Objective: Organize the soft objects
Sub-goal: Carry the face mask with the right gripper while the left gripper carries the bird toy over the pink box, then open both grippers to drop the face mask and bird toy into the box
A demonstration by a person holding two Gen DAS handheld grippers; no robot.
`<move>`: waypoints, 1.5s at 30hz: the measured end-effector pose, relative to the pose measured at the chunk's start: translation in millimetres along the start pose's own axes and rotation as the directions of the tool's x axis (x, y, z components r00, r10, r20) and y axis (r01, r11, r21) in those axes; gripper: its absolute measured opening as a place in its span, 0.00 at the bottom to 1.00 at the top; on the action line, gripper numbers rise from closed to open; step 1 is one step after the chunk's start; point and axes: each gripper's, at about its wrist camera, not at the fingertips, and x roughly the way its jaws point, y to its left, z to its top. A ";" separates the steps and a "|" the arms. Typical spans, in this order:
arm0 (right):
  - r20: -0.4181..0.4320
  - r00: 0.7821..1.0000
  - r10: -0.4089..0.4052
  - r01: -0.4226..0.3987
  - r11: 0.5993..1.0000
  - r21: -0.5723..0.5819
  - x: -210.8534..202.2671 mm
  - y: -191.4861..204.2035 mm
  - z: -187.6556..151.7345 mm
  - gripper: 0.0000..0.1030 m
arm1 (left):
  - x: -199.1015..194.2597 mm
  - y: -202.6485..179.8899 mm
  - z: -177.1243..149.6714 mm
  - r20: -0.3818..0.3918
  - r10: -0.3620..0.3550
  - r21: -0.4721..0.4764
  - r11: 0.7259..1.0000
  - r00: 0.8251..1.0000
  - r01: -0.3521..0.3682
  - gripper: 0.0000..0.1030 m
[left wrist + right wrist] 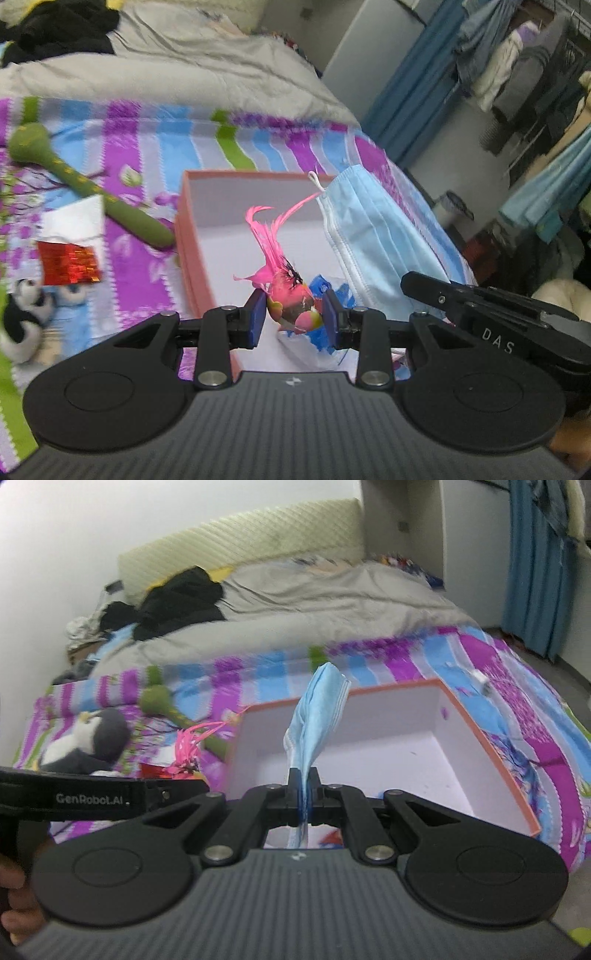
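Through the left wrist camera I see my left gripper point(294, 312) clenched on a pink feathered bird point(290, 295), held over the open box point(192, 221) on the striped bedsheet point(147, 155). Through the right wrist camera, my right gripper point(304, 788) pinches a blue face mask point(317, 716) tight above that box point(491, 746).

Grey duvet point(332, 602), perhaps hanging clothes point(517, 74).

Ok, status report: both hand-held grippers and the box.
Left hand-held gripper shut on pink feathered bird. Right hand-held gripper shut on blue face mask. Both over open box. Nothing in the way.
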 end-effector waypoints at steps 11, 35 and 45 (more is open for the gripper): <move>-0.173 0.984 -0.046 0.063 0.993 0.099 77.6 -67.7 -15.3 0.07 | 118.9 -15.6 11.2 -0.188 -0.001 0.027 1.000 0.982 0.006 0.37; -0.182 0.982 -0.048 0.080 0.982 0.169 71.5 -83.3 -17.7 0.39 | 92.6 -27.0 15.6 -0.144 0.016 0.061 0.998 0.990 -0.007 0.50; -0.042 0.998 -0.045 0.051 0.986 0.160 -2.6 -54.5 -20.4 0.39 | -2.4 -41.3 -4.5 0.002 0.043 0.113 0.993 0.999 -0.043 0.50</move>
